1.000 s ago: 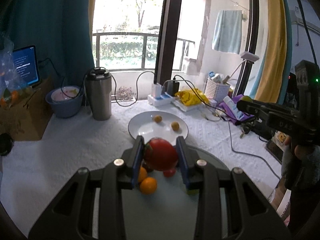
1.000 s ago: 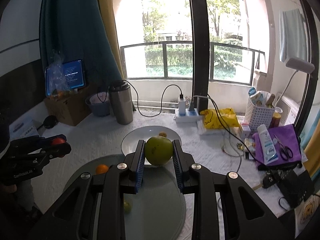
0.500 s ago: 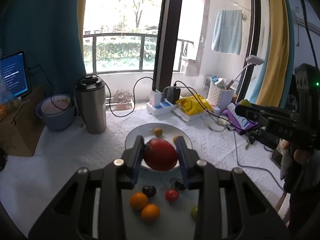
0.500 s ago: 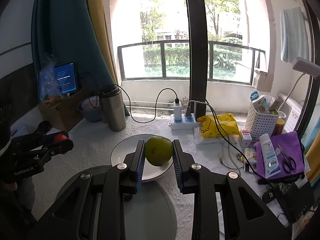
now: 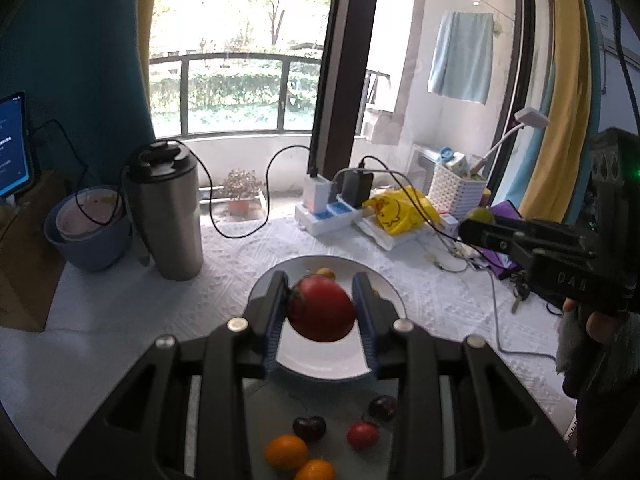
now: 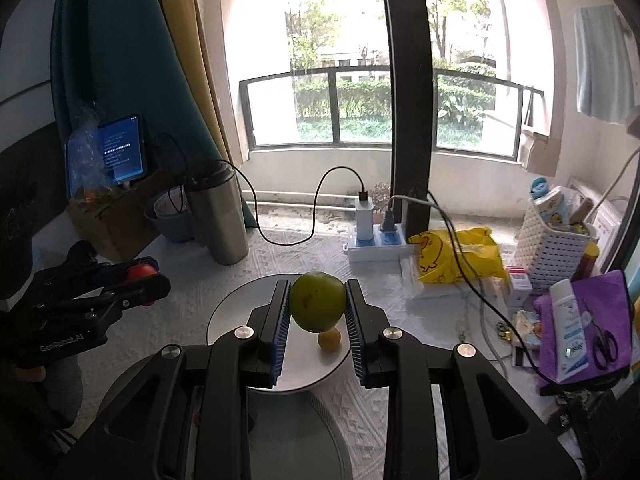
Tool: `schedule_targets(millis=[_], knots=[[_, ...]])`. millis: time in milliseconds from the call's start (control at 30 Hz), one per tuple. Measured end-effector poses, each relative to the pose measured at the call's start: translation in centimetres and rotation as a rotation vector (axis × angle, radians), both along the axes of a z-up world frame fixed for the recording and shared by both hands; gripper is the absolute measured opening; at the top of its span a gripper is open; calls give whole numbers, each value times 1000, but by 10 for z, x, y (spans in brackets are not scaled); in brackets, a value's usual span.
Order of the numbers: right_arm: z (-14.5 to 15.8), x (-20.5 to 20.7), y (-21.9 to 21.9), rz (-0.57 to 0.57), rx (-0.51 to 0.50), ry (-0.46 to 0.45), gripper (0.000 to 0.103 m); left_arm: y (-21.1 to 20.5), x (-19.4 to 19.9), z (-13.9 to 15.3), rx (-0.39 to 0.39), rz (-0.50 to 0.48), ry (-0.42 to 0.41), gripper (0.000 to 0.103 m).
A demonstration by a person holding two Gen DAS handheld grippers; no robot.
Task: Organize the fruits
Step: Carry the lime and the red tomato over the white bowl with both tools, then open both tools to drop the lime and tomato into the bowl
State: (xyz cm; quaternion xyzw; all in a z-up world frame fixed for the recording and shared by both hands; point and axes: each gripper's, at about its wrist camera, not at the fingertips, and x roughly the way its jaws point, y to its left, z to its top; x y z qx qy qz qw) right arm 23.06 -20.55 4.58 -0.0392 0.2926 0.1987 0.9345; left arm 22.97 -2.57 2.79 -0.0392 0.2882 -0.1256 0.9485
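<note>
My left gripper (image 5: 321, 304) is shut on a red tomato (image 5: 322, 309), held above the near part of a white plate (image 5: 320, 364). A small yellow fruit (image 5: 325, 273) lies on that plate's far side. Below, on a grey round tray (image 5: 352, 456), sit two orange fruits (image 5: 286, 451), two dark cherries (image 5: 309, 429) and a small red tomato (image 5: 362, 435). My right gripper (image 6: 317, 304) is shut on a green apple (image 6: 317, 301) above the same white plate (image 6: 228, 316), where a small yellow fruit (image 6: 329, 339) lies. The left gripper (image 6: 140, 280) with its tomato shows at the left of the right wrist view.
On the white tablecloth stand a steel tumbler (image 5: 168, 212), a blue bowl (image 5: 88, 228), a power strip with cables (image 5: 324, 216), a yellow bag (image 5: 400, 210), a white basket (image 6: 556, 240) and a purple cloth with scissors (image 6: 600, 336). A tablet (image 6: 120, 150) leans on a cardboard box at left.
Both grippers have moved forward from above the grey tray to above the white plate, each still gripping its fruit. The tray's fruits now lie below and behind the left fingers.
</note>
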Motion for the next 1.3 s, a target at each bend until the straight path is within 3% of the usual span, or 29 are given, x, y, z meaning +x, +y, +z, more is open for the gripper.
schedule_targets(millis=[567,900,1300], knots=[[-54,70,20,48,19,108,29,0,67,-40,-8,-28,103,34],[-94,83,30,85,-3,223,29,-6,94,-77,-23,-56,236,34],[-112,86,42,97,-47,261,29,3,107,-86,1,-8,310,35]])
